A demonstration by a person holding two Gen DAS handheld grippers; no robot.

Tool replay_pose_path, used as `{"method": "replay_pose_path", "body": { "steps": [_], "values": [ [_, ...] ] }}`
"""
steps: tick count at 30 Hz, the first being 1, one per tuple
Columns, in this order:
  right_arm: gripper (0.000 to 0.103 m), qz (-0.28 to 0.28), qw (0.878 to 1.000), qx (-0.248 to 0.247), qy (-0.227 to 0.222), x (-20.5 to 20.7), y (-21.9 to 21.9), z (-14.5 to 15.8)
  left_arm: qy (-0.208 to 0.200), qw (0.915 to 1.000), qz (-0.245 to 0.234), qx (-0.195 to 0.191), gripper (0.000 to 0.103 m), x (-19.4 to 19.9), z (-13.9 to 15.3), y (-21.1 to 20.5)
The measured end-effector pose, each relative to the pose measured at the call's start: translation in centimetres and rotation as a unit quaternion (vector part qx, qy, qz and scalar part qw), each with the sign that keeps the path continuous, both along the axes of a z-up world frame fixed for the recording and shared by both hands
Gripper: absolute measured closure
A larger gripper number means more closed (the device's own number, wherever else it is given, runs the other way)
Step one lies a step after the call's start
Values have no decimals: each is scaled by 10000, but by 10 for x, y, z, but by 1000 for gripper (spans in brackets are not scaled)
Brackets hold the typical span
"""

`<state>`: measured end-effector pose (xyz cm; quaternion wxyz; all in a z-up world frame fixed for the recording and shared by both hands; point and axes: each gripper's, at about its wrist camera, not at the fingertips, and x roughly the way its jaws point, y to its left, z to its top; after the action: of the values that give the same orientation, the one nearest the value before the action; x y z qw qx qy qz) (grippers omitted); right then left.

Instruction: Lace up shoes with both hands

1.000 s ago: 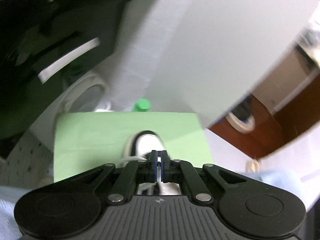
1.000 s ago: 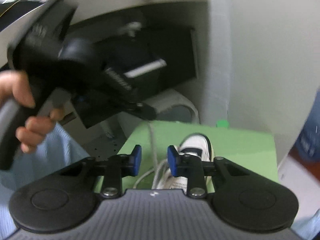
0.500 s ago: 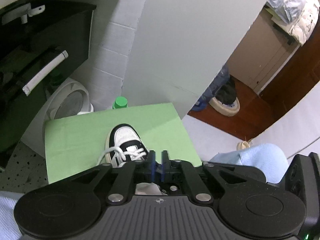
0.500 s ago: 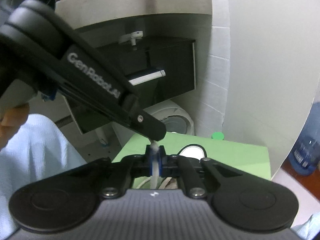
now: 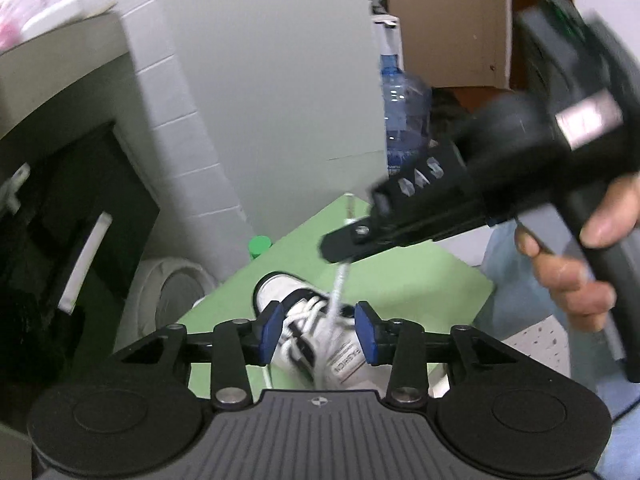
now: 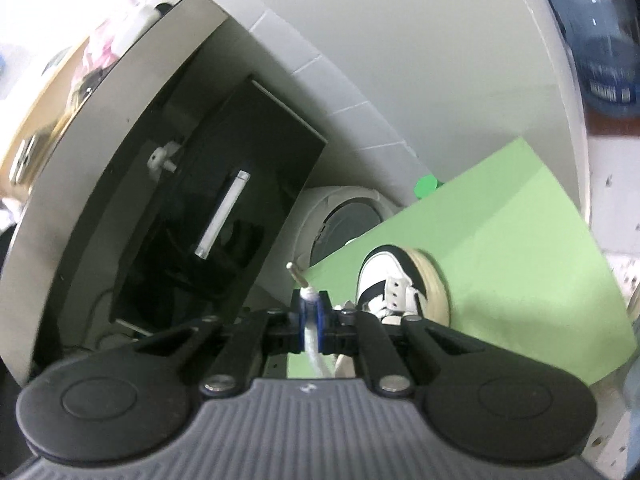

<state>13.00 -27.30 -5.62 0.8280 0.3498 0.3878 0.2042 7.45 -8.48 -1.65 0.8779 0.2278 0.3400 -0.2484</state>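
Observation:
A white and black sneaker [image 5: 304, 320] stands on a green mat [image 5: 408, 280], toe pointing away. My left gripper [image 5: 318, 332] hangs open above the shoe's laces, with nothing between its blue pads. A white lace [image 5: 338, 292] rises taut from the shoe to my right gripper [image 5: 352, 232], which a hand [image 5: 576, 248] holds at upper right. In the right wrist view my right gripper [image 6: 310, 316] is shut on the white lace [image 6: 312, 344], whose tip [image 6: 296, 272] sticks out past the pads. The sneaker [image 6: 400, 284] lies just right of those fingers.
A black cabinet [image 6: 216, 216] with a white handle stands to the left. A white round appliance [image 6: 344, 220] sits behind the mat, with a green cap [image 5: 259, 246] beside it. A blue water jug [image 5: 404, 116] stands past the white wall panel. Light blue cloth [image 5: 504, 264] is near the hand.
My left gripper has opened and let go of the lace. The right gripper, shut on the lace, has pulled it up and to the right. Both cameras have swung.

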Motion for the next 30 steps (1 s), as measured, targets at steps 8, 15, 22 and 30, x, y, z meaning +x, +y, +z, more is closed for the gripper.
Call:
{"method": "replay_pose_path", "body": {
  "steps": [8, 15, 22, 30],
  "values": [
    [96, 51, 9999, 95, 104, 0, 3, -5, -206, 9993, -177, 250, 98, 10, -24, -16],
    [83, -164, 9997, 165, 54, 0, -6, -2, -132, 9995, -27, 283, 98, 16, -29, -7],
    [84, -298, 9986, 427, 112, 1, -18, -4, -90, 9995, -37, 307, 98, 13, -26, -13],
    [99, -216, 9989, 387, 118, 1, -15, -5, -107, 9995, -76, 286, 92, 9, -20, -20]
  ]
}}
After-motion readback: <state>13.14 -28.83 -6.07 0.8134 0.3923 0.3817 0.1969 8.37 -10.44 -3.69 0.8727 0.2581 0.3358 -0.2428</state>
